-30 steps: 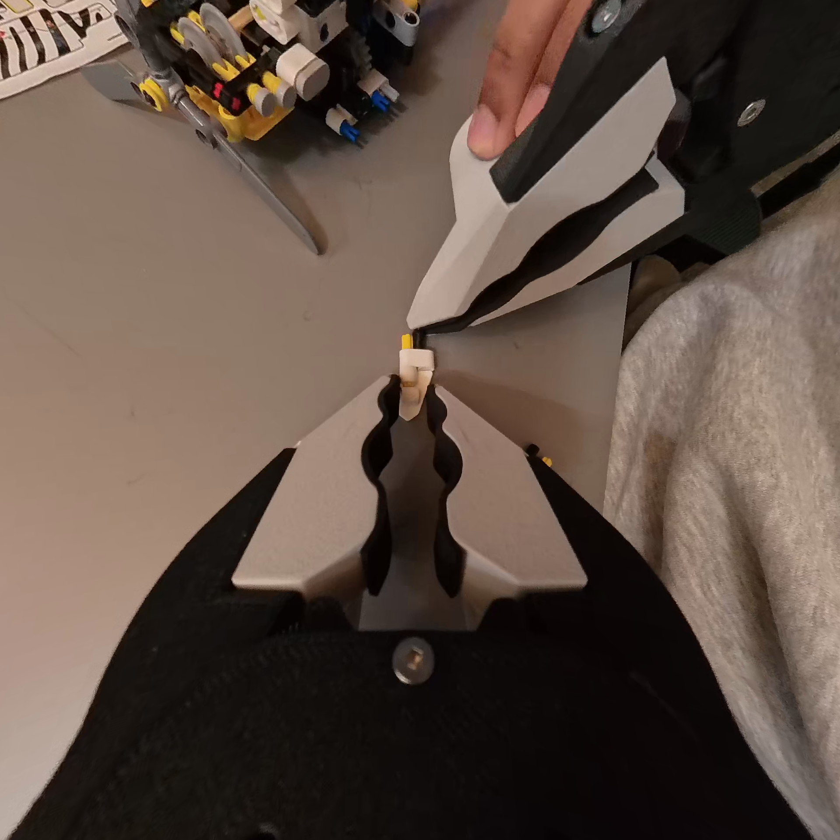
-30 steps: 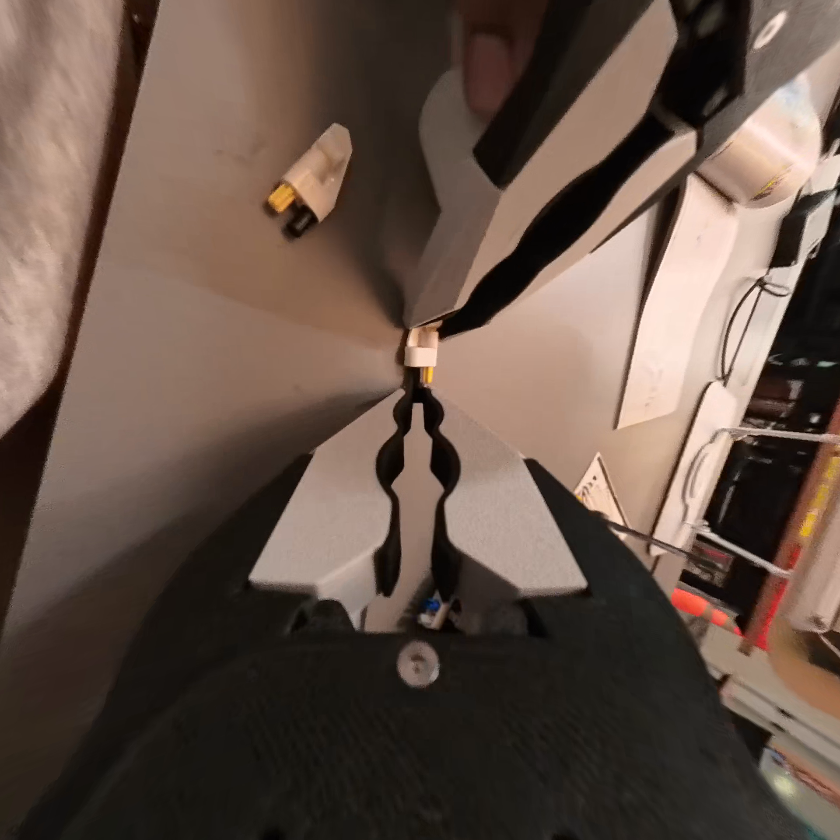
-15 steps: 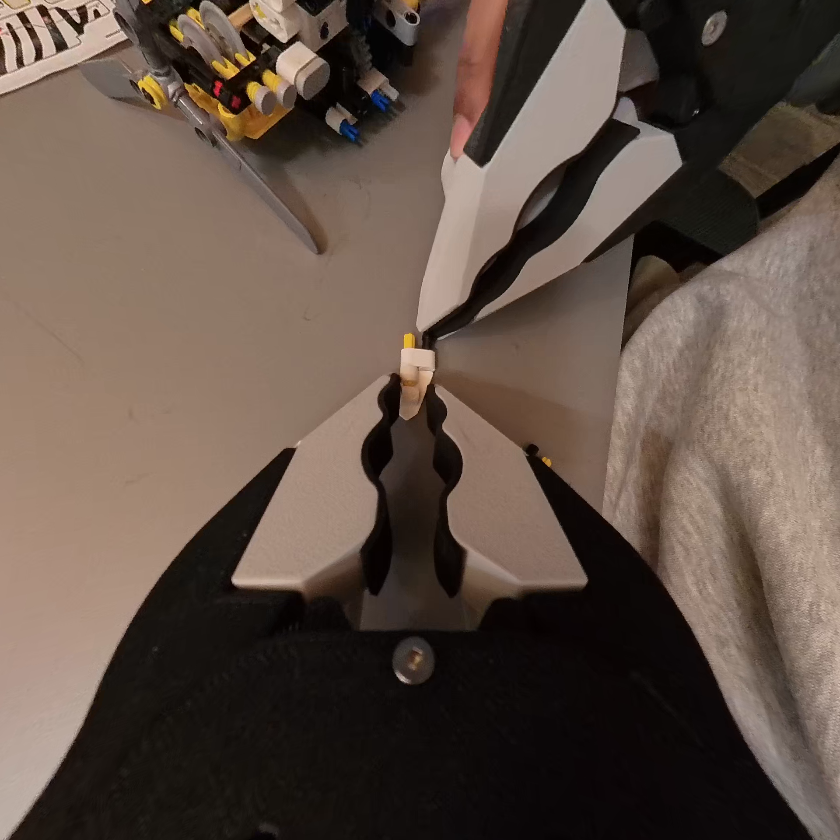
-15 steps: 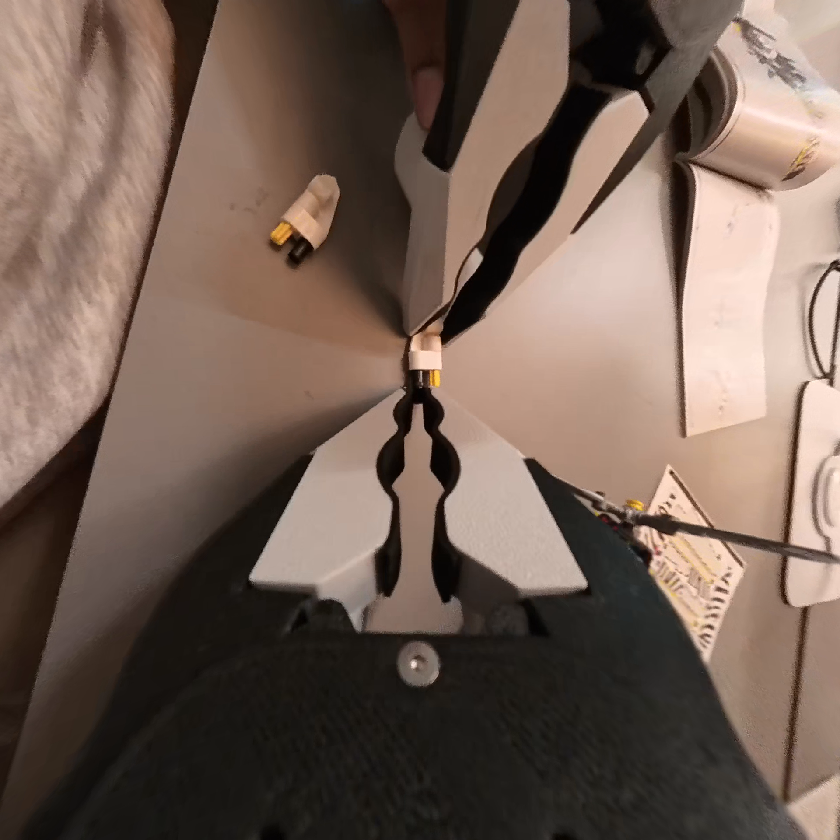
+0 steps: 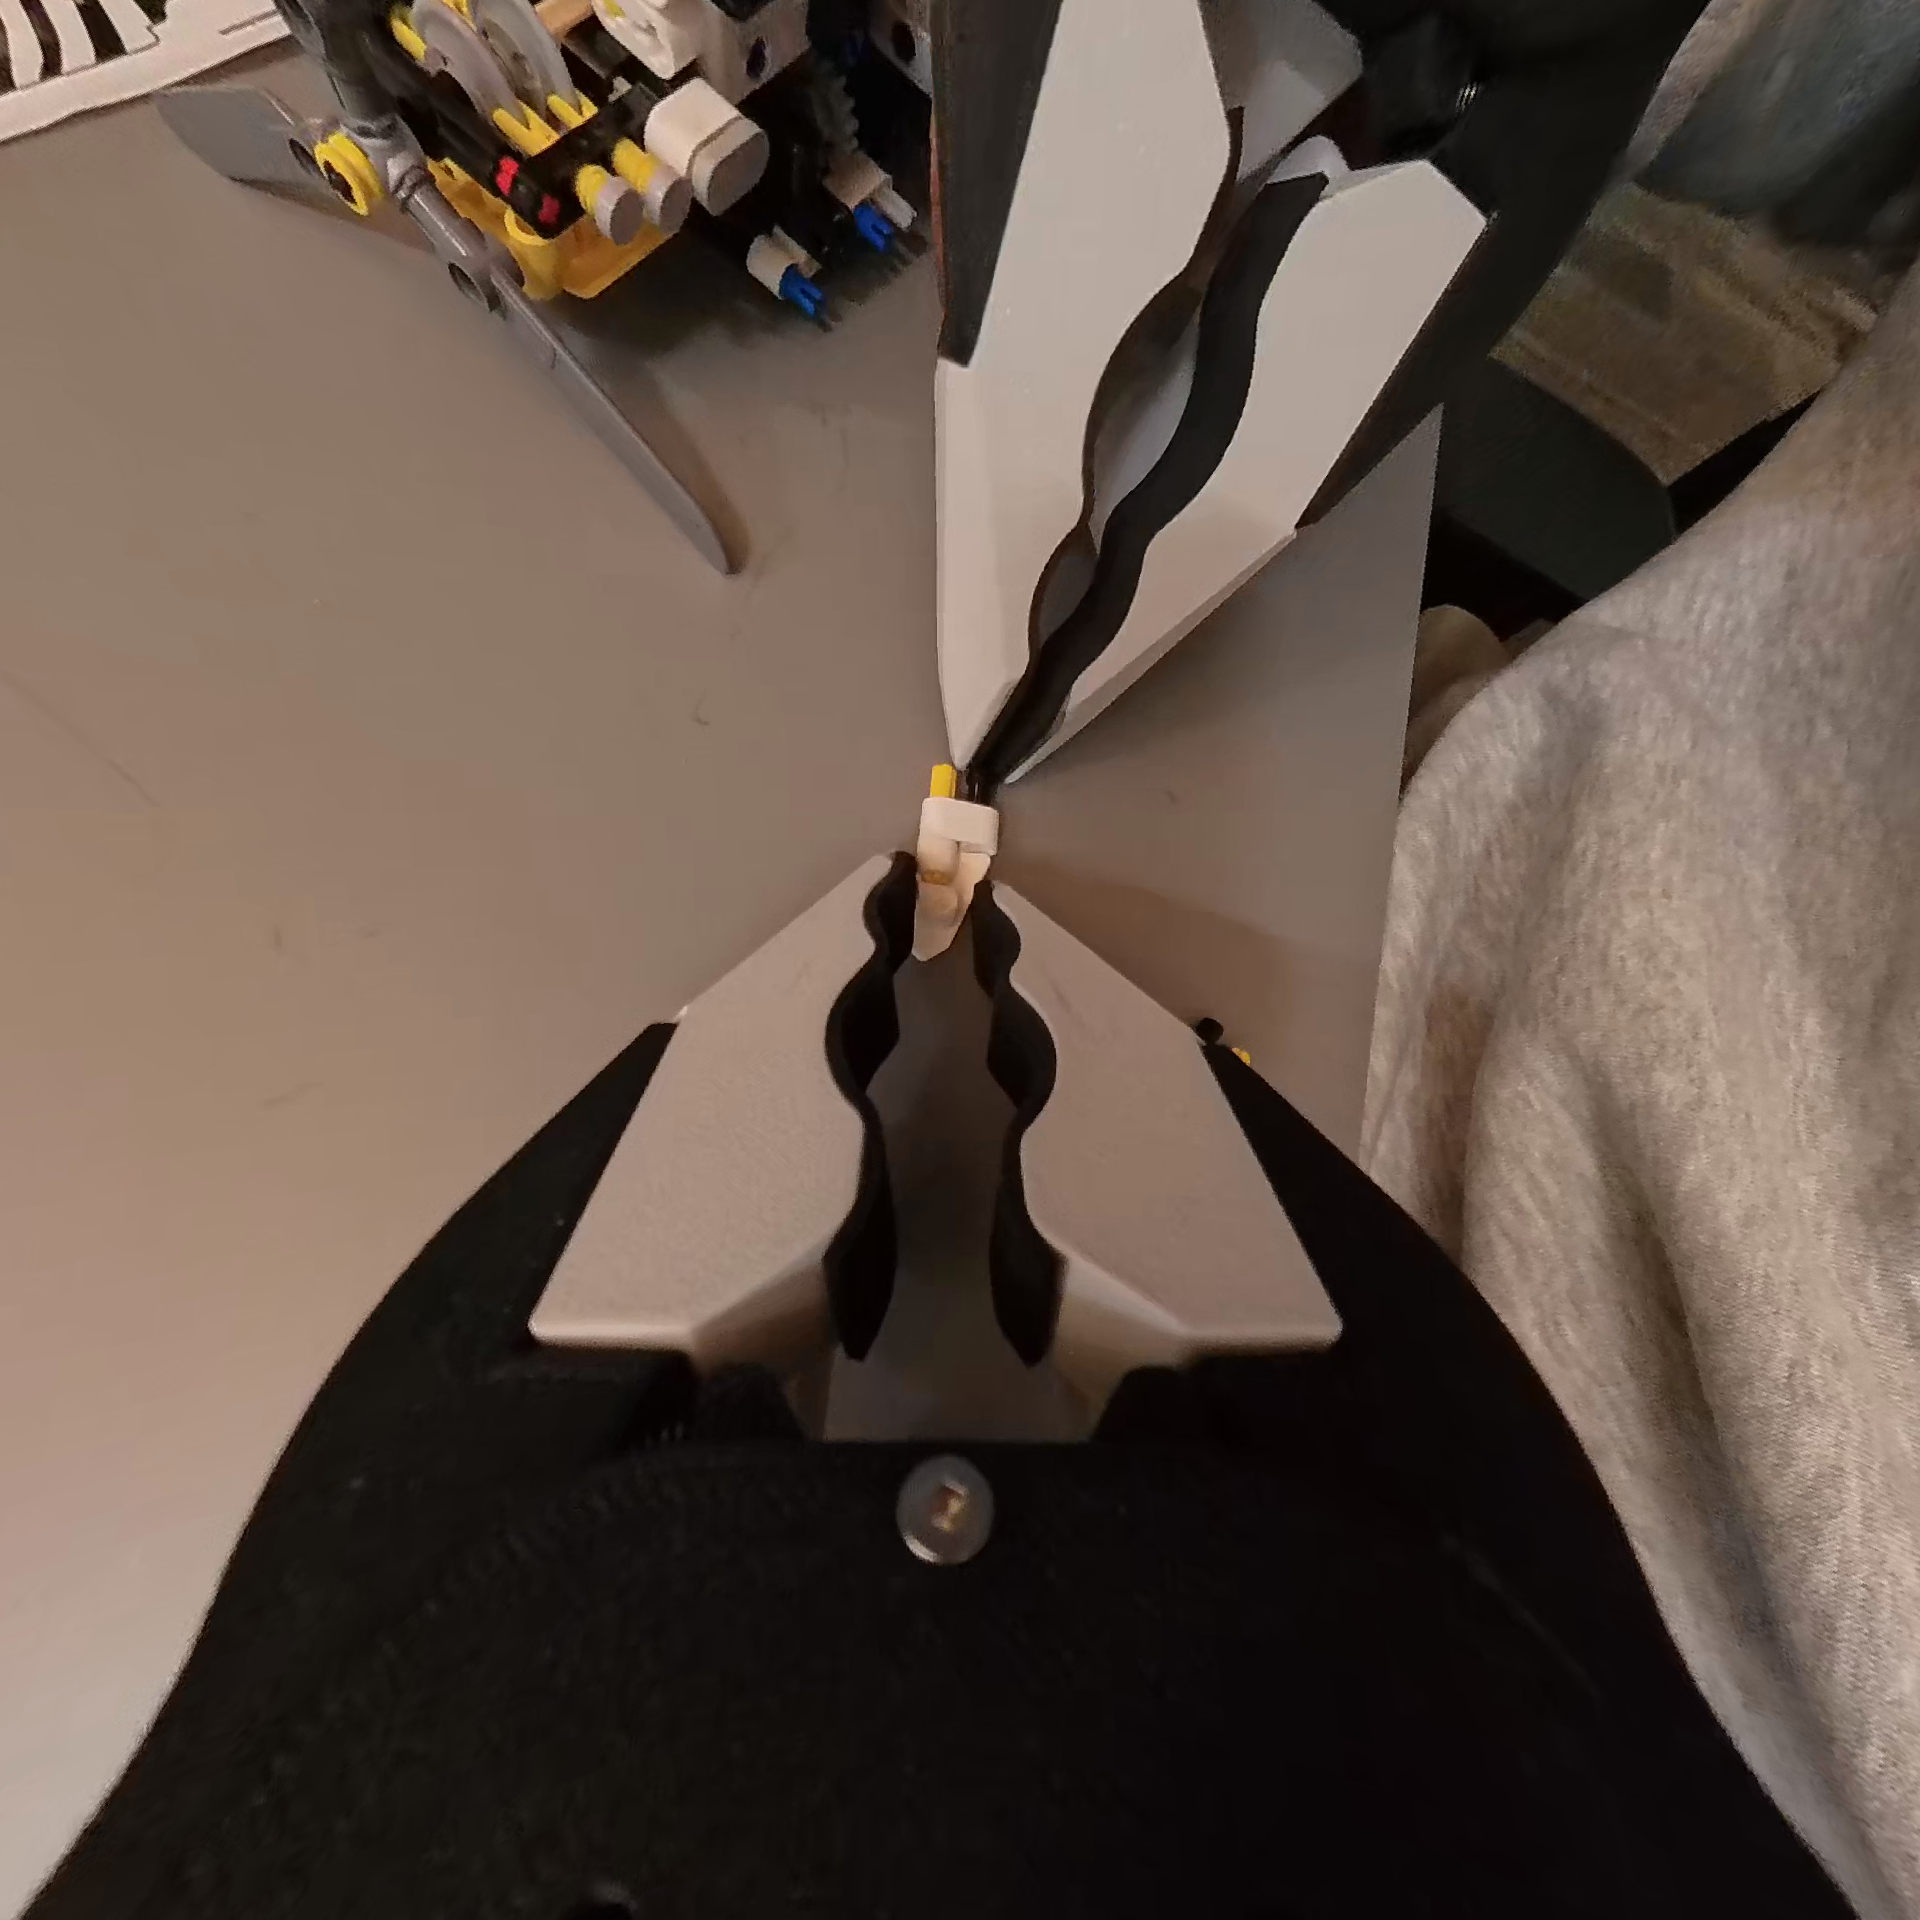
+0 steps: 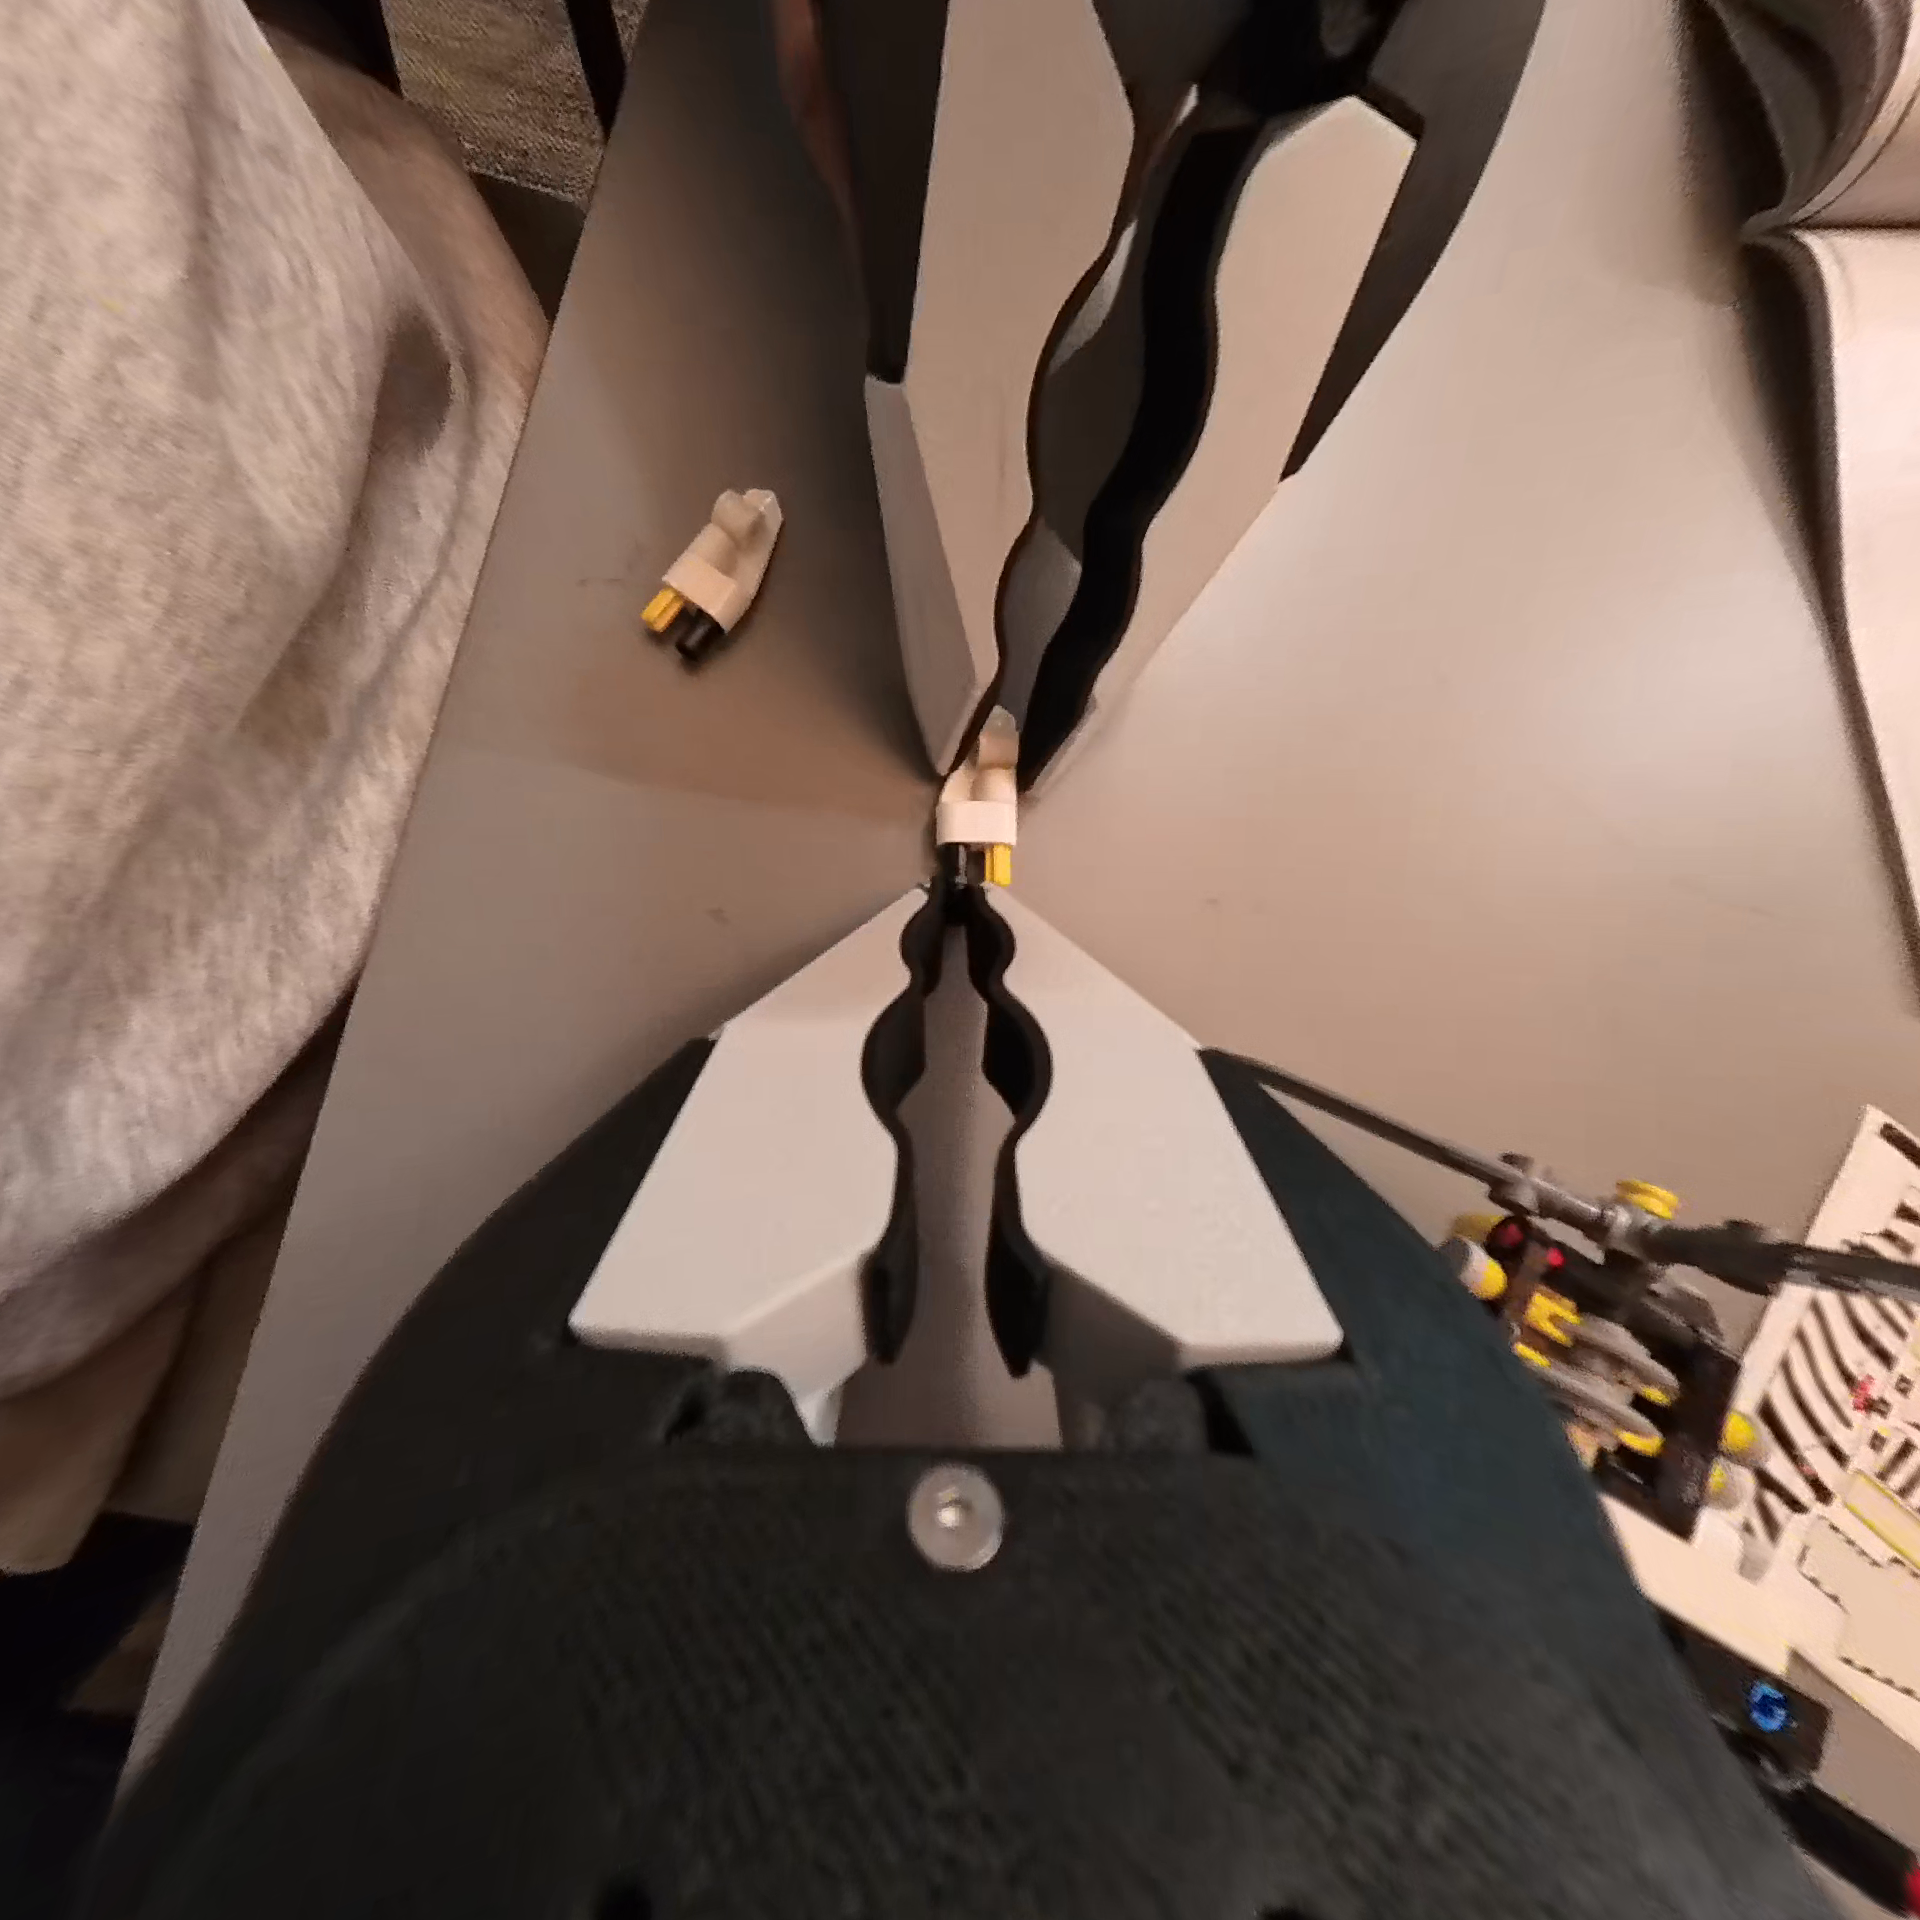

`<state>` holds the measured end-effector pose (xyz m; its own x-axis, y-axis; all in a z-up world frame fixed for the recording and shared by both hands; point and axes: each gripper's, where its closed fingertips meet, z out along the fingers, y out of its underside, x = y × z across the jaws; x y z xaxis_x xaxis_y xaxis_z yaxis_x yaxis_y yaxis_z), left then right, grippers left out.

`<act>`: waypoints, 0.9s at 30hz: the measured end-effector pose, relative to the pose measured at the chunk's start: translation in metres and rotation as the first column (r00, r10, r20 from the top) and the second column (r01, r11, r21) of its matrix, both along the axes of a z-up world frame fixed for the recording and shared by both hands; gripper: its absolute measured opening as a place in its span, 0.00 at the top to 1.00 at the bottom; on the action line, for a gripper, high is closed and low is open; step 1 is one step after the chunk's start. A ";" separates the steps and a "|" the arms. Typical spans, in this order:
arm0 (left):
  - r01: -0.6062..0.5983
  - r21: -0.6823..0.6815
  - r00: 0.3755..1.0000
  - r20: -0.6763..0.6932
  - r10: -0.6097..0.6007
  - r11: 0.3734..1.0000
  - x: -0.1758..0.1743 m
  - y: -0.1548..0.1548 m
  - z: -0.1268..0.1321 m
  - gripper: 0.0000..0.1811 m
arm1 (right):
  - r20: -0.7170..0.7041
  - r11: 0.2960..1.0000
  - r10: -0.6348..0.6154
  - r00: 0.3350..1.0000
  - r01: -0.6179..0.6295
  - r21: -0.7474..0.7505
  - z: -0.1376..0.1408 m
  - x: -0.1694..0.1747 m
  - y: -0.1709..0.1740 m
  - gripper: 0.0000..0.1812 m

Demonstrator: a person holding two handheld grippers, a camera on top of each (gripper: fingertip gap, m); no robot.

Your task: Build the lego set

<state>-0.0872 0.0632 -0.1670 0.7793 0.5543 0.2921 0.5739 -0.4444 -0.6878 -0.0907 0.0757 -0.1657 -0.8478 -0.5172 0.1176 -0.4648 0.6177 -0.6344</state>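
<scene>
1. Above the worktop [image 5: 312, 831], the left claw [image 5: 940, 883] clamps the white piece [image 5: 951, 842].
2. The right claw [image 6: 961, 894] pinches its black pin [image 6: 964, 862].
3. Step, I'd say: seating the pin; next, push straight.

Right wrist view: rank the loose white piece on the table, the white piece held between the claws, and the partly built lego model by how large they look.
1. Partly built lego model, largest, though cut off behind the claw body.
2. and 3. Loose white piece and held white piece: they look like the same kind of part. The held one shows less because the left claw hides its end, so no ranking.
</scene>
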 end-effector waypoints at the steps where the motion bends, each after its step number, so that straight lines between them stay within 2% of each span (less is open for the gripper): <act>1: 0.000 -0.002 1.000 -0.003 0.000 1.000 0.000 0.000 0.000 0.95 | 0.000 1.000 -0.003 1.000 0.003 0.006 0.000 0.000 0.000 0.99; 9: -0.006 0.016 1.000 0.021 0.005 1.000 0.000 0.000 0.000 0.95 | -0.013 1.000 -0.002 1.000 0.002 -0.007 0.000 0.000 0.000 0.99; 14: -0.006 0.024 0.999 0.033 0.005 1.000 0.000 0.000 0.000 0.95 | -0.069 0.999 0.032 0.997 -0.033 -0.024 0.000 0.000 -0.001 0.99; 22: -0.015 0.013 1.000 0.018 0.015 1.000 -0.001 0.001 0.000 0.95 | 0.073 0.997 -0.069 0.995 0.067 0.031 0.000 0.000 -0.001 0.99; 27: -0.015 0.021 1.000 0.028 0.015 1.000 -0.001 0.000 0.000 0.95 | 0.037 1.000 -0.021 0.999 0.020 0.018 0.000 0.000 -0.001 1.00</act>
<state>-0.0881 0.0636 -0.1674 0.7626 0.5592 0.3253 0.5992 -0.4211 -0.6809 -0.0906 0.0747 -0.1655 -0.8617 -0.5016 0.0772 -0.4287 0.6379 -0.6397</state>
